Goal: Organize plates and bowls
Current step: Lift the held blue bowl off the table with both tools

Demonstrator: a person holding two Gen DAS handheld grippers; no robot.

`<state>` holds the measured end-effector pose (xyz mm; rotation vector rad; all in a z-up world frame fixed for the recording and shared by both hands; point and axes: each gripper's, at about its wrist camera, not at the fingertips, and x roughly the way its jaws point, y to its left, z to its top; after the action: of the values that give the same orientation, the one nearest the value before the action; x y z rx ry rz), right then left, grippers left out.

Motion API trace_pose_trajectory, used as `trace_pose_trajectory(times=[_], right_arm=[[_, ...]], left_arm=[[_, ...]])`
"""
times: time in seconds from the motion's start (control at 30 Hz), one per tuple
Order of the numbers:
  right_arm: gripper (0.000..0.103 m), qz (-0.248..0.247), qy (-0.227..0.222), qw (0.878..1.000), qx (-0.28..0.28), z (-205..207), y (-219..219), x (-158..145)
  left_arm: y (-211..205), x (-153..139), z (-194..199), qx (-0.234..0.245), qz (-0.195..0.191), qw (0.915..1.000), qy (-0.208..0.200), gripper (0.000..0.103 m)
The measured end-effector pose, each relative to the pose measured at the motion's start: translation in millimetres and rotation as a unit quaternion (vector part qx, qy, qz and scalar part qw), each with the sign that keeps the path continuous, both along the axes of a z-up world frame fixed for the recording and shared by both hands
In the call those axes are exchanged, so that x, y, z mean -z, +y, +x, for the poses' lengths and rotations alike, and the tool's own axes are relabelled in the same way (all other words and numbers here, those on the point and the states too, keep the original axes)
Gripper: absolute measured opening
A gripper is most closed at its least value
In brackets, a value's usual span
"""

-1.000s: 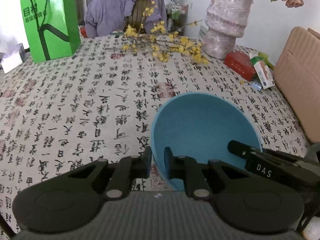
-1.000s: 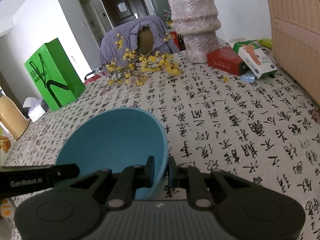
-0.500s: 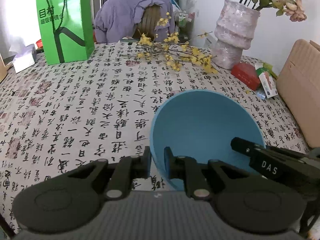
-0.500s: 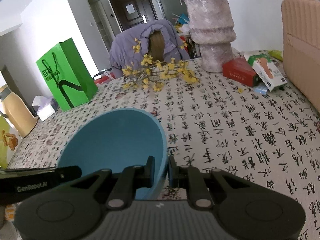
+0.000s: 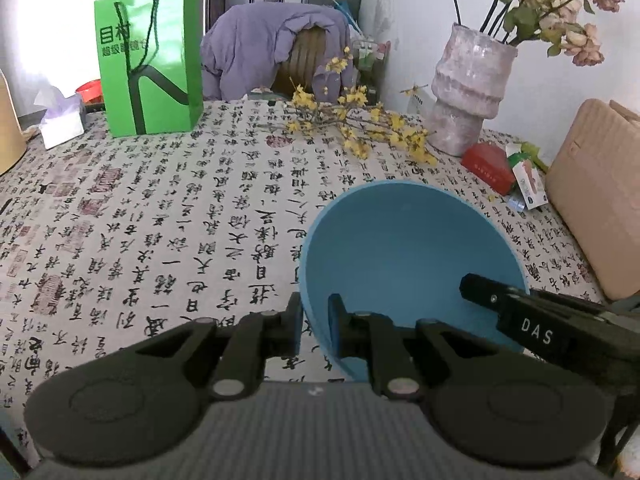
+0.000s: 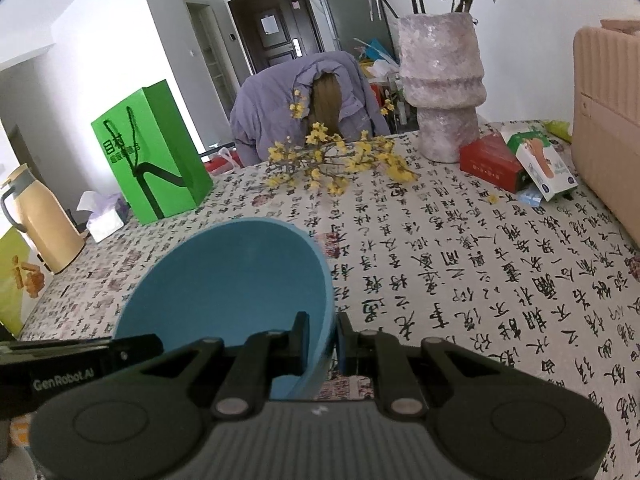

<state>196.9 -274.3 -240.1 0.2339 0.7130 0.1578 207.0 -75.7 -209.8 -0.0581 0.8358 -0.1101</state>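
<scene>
Both grippers, left gripper (image 5: 314, 314) and right gripper (image 6: 323, 334), pinch the blue bowl (image 5: 404, 248) by opposite rims, carrying it above the table (image 5: 160, 208), short of the vase (image 5: 468, 92). Next: a level set-down somewhere clear.

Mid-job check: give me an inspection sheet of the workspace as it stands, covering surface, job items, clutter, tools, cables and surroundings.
Surface: table under a calligraphy-print tablecloth.
Job's things: one blue bowl, held above the cloth by opposite rim sides; no plates seen.
Clutter: green paper bag, yellow flower sprig, pink vase with dried roses, red box, tissue pack, cream thermos.
Grippers: left tool shut on the bowl rim; right tool shut on the opposite rim.
Cables: nothing seen.
Surroundings: chair draped with a purple jacket, dark door, beige case.
</scene>
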Motion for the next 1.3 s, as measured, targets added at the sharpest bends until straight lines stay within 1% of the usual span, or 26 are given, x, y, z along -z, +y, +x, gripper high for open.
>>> trace_pose_trajectory(times=[0.47,1.1,1.3], right_arm=[[0.013,-0.005,-0.016,1.000,-0.009,-20,21,-17],[0.013,-0.010,-0.029,0.999,-0.026,-38,50,-32],[0.013,-0.009,-0.030,0.999,-0.033,-43,60,-35]], left_arm=[[21,-15,-23,-0.009,-0.007,0.9997,-0.020,0.014],[48,-31,-50,-0.024,-0.010,0.9988,-0.042,0.014],[59,-33,-58,-0.030,-0.014,0.9985,-0.044,0.014]])
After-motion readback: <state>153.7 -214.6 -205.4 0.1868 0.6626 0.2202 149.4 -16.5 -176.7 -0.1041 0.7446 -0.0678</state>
